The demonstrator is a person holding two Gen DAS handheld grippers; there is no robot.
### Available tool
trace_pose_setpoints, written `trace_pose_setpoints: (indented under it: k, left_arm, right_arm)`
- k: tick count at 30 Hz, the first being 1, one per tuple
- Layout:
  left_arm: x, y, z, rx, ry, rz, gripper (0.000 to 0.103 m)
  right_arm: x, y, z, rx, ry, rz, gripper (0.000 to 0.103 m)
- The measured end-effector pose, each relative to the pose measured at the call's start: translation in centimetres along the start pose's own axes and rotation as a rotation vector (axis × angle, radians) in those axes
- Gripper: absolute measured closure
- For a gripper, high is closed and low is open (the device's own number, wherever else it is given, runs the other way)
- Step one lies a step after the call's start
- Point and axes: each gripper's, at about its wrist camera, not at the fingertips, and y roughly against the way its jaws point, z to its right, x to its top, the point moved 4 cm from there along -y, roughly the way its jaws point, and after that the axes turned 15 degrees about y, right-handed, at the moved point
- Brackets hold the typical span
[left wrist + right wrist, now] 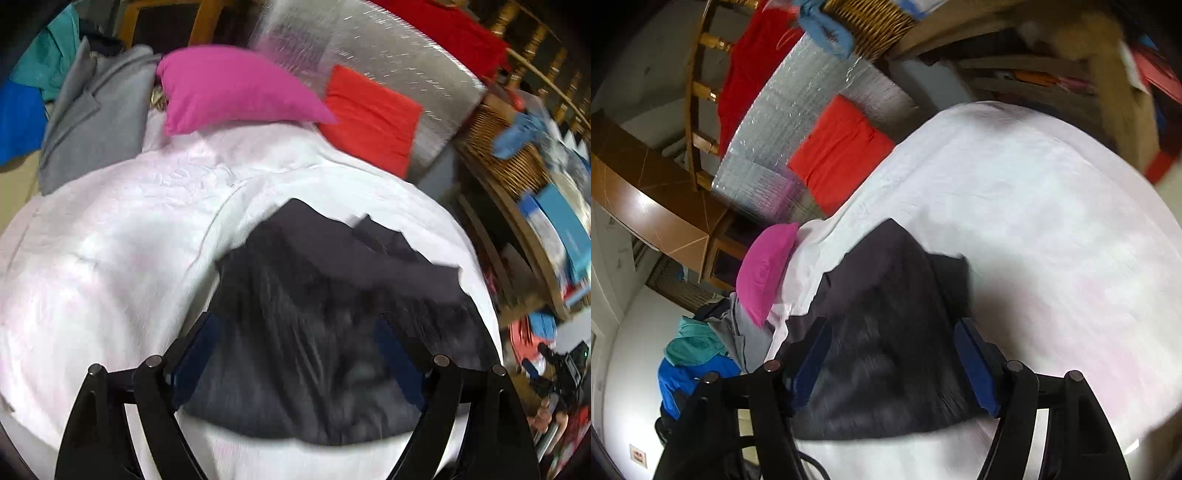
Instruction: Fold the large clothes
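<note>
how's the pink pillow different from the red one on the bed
The pink pillow is magenta and looks plump, with a pointed corner sticking out; the red pillow is orange-red and looks flatter and squarer. The pink pillow lies next to the grey garment; the red pillow leans against the silvery foil panel. Both sit at the far end of the white sheet, beyond the dark garment.

A dark charcoal-grey garment (pixel 332 332) lay plain and unpatterned on a white crinkled bedsheet (pixel 110 258). The left gripper (pixel 299 354) and right gripper (pixel 894 362) both had black arms and deep blue finger pads (pixel 975 362). A magenta pillow (pixel 229 88) and an orange-red cushion (pixel 369 118) were solid-coloured. A silver foil sheet (pixel 388 51) showed a speckled quilted pattern. A golden-brown wicker basket (pixel 506 158) had a woven pattern, and a pale grey folded cloth (pixel 92 122) was plain.
</note>
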Motion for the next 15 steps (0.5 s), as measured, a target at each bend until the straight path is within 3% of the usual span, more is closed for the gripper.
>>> trace_pose_setpoints:
  k: [3,8,11,15]
  left_arm:
    - [2.1,-3.8,-2.7,0.034,0.100,-0.035,0.015]
    - [3.4,-10.3,-5.3,0.021,0.251,-0.168,0.015]
    - [4.0,-12.1,-5.4,0.011,0.261,-0.204,0.015]
    - [4.1,-14.0,-4.7,0.002,0.225,-0.263,0.016]
  right_arm:
    - [2.5,-5.6,-1.3,-0.044,0.050,-0.052,0.030]
    - [5.7,-13.8,-0.7,-0.148,0.106,-0.137,0.030]
    - [7.0,-17.7,0.6,-0.171,0.096,-0.206,0.030]
    - [6.5,-21.3,1.6,-0.106,0.065,-0.288,0.029]
